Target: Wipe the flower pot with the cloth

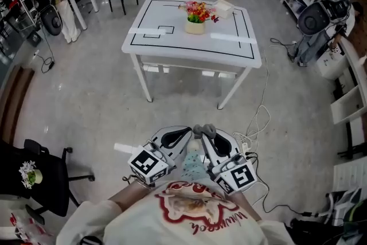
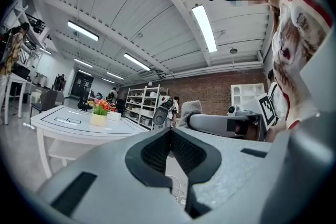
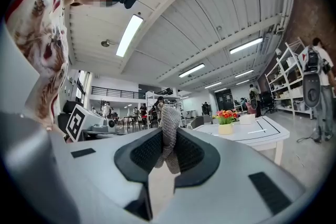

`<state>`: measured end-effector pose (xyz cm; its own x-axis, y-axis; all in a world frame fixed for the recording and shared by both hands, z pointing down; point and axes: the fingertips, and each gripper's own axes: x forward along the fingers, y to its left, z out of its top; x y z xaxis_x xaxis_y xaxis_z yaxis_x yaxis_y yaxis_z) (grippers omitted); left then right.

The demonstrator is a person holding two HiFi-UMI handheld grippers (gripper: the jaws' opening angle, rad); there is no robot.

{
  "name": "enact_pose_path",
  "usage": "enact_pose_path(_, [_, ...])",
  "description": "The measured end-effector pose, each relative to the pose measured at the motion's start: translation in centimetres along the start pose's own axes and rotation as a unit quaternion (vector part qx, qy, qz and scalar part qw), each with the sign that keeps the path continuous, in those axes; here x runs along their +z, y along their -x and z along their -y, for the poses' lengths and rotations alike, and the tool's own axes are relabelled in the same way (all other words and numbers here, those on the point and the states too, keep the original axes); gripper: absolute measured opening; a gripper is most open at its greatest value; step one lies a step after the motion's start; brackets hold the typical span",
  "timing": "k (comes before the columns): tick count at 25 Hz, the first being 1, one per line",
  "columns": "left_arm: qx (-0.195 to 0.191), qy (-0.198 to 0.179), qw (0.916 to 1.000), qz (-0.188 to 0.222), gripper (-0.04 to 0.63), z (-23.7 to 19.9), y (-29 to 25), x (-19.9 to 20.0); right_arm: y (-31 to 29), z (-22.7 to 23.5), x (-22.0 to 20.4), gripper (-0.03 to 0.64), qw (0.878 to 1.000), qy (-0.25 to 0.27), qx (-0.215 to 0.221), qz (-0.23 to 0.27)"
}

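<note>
Cloth point(image 3: 168, 118) in right hand-held gripper point(image 3: 169, 150), pot point(image 1: 195, 26) distant (tabletop point(image 1: 172, 46))

Right gripper point(image 3: 169, 150): jaws closed on a grey knitted cloth point(image 3: 169, 119), which stands upright between them. Beyond, to the right, a white counter point(image 3: 262, 136) marked with black lines carries a cream flower pot point(image 3: 226, 128) holding red and orange flowers. A white box point(image 3: 247, 118) sits near the pot.
</note>
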<state>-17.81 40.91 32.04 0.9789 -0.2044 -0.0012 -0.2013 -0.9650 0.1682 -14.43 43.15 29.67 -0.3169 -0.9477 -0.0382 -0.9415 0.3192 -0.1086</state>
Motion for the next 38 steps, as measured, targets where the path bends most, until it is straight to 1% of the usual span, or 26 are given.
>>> enact_pose_path(3, [0.004, -0.001, 1.0, 0.001, 0.003, -2.7, -2.7, 0.5, -2.6, 3.0, 0.3, 0.055, 1.0, 0.001, 0.007, 0.0])
enact_pose_path(7, [0.022, 0.004, 0.9997, 0.004, 0.003, -6.7, -6.0, 1.3, -6.2, 6.9, 0.8, 0.055, 1.0, 0.0, 0.023, -0.005])
enact_pose_path(11, [0.03, 0.005, 0.9995, 0.01, 0.003, -10.1, -9.5, 2.5, -9.6, 10.9, 2.1, 0.055, 0.999, 0.007, 0.037, -0.004])
enact_pose_path(16, [0.044, 0.001, 0.9987, 0.026, 0.003, -13.9, -13.7, 4.0, -13.2, 16.0, 3.2, 0.055, 0.999, 0.016, 0.043, -0.002])
enact_pose_path(20, [0.051, 0.008, 0.9983, 0.026, 0.003, -16.0, -16.3, 3.7, -14.9, 19.3, 2.9, 0.055, 0.999, 0.012, 0.043, -0.007])
enact_pose_path(25, [0.06, 0.015, 0.998, 0.013, 0.003, -17.7, -18.6, 3.0, -15.9, 22.0, 1.7, 0.055, 0.999, -0.007, 0.044, -0.017])
enact_pose_path(29, [0.067, 0.013, 0.9976, 0.012, 0.003, -18.6, -19.7, 3.1, -16.9, 23.5, 1.3, 0.055, 0.999, -0.021, 0.048, -0.016])
enact_pose_path(34, [0.084, 0.018, 0.9963, -0.001, 0.003, -19.5, -18.9, 2.3, -18.2, 23.4, 0.6, 0.055, 0.997, -0.032, 0.063, -0.019])
enact_pose_path(38, [0.098, 0.019, 0.995, -0.001, 0.003, -20.7, -18.4, 2.6, -19.5, 23.3, 0.4, 0.055, 0.996, -0.039, 0.072, -0.021])
